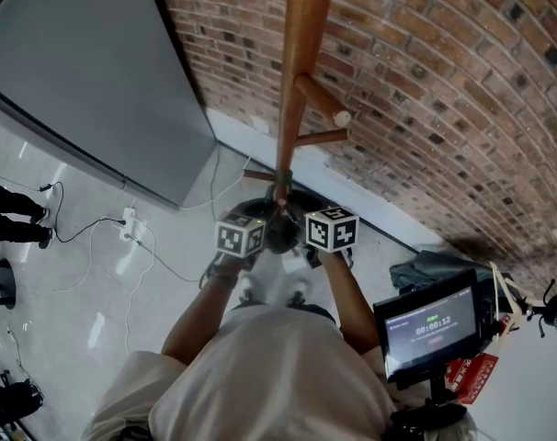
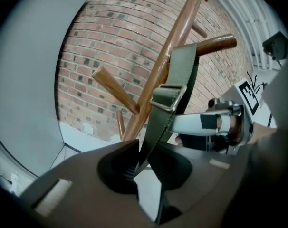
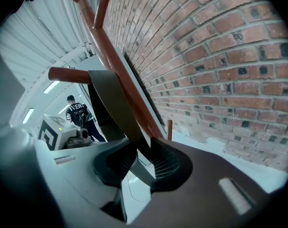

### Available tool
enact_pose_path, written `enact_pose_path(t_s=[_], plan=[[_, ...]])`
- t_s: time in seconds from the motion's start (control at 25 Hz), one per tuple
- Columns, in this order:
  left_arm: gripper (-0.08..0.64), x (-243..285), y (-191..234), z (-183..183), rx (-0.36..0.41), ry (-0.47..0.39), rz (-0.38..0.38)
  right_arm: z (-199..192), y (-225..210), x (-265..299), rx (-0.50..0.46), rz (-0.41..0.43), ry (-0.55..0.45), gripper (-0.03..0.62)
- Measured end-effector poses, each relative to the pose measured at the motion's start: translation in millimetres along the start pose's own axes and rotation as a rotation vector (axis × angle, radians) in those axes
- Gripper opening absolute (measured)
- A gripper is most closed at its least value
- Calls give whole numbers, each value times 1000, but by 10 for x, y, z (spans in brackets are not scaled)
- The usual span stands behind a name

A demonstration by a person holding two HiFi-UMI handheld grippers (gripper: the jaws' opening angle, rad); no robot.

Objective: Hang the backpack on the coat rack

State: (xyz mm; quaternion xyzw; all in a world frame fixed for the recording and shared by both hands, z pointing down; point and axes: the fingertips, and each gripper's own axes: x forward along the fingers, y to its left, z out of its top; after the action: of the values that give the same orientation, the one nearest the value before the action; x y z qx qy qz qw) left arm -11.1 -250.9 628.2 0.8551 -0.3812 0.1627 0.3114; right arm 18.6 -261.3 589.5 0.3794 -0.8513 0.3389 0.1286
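Close against the brick wall (image 1: 444, 81), at the rack (image 1: 301, 72): both grippers sit side by side just near of the pole, marker cubes up. The backpack (image 1: 283, 228) shows from the head view as a dark mass between the two cubes and just beyond them, hard against the pole and low on the rack; whether it clears the floor (image 1: 95, 274) cannot be told. Left gripper (image 2: 143, 167): jaws stand apart, a green strap (image 2: 179, 80) running up between them. It lies close to the left pad, pale floor shows in the gap on its right, and the pads are not pressing it. The strap carries a metal buckle (image 2: 168, 98), climbs beside the pole and loops over a peg (image 2: 217, 43) that juts to the right. Right gripper (image 3: 137, 163): jaws likewise apart, with a flat strap (image 3: 113, 103) passing between them nearer the right pad and a gap open on its left, so no pinch. It rises and drapes over a peg (image 3: 68, 74) left of the pole. Whether the two views show one strap or two cannot be told. Left of the rack a grey panel (image 1: 85, 72) leans along the wall, with cables (image 1: 131, 223) on the floor beside it. Near right, a screen (image 1: 432, 324) on a stand. Far off in the right gripper view, a person (image 3: 80, 113) stands.
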Motion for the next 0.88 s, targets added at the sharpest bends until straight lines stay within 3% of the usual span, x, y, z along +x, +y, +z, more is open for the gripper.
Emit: enact_pose_path(t_s=[0.2, 0.56, 0.88], plan=[[63, 1, 4, 5, -21, -43, 32, 13, 34, 0, 9, 24, -20, 97], [104, -96, 18, 110, -10, -91, 65, 71, 46, -125, -36, -14, -55, 133], [109, -455, -77, 320, 224, -125, 128, 192, 95, -453, -141, -92, -66, 127]])
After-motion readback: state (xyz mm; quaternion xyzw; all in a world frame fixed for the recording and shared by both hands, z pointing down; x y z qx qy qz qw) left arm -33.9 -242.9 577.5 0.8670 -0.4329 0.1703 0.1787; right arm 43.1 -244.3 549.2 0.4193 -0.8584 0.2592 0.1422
